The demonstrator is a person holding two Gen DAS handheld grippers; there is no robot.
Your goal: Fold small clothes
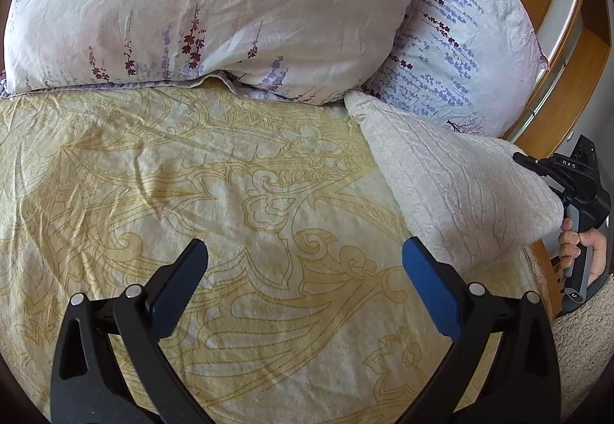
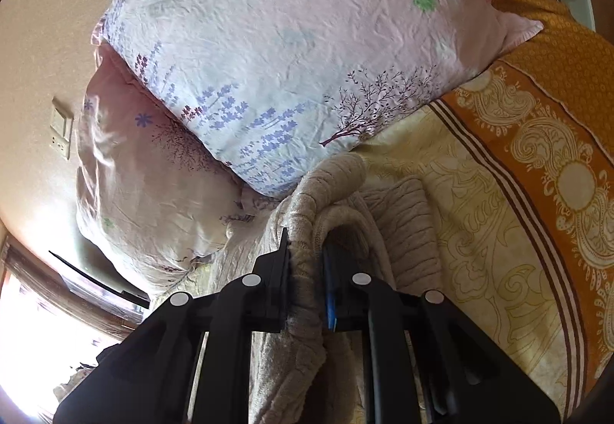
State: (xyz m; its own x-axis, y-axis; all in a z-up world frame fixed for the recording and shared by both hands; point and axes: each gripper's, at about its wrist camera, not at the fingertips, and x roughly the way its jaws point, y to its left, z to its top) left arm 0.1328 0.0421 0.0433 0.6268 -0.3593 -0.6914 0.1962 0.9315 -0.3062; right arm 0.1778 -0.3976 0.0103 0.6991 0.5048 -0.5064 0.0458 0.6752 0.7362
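Two grippers work over a bed covered by a pale yellow bedspread [image 1: 192,174] with a swirling gold pattern. One small beige knitted garment [image 1: 453,174], soft and ribbed, is the thing being folded. It lies at the pillow end of the bedspread, with its far corner touching the front of the floral pillows [image 1: 215,9] and its near part lifted off the bedspread.

From its own camera, the right gripper [image 2: 305,270] is pinched tight on a bunched edge of the garment, the fabric squeezed between its two jaws and draping below. The left gripper [image 1: 303,285] hangs just beside the garment, over bare bedspread, jaws spread wide and holding nothing. A hand [image 1: 583,251] grips the right tool's handle.

Judging from this, the fold is only starting. To do it well, the left gripper likely needs to take the garment's opposite edge, so both can stretch the fabric flat on the bedspread in front of the pillows before folding. Knit this soft will probably sag and bunch if lifted by one point alone.
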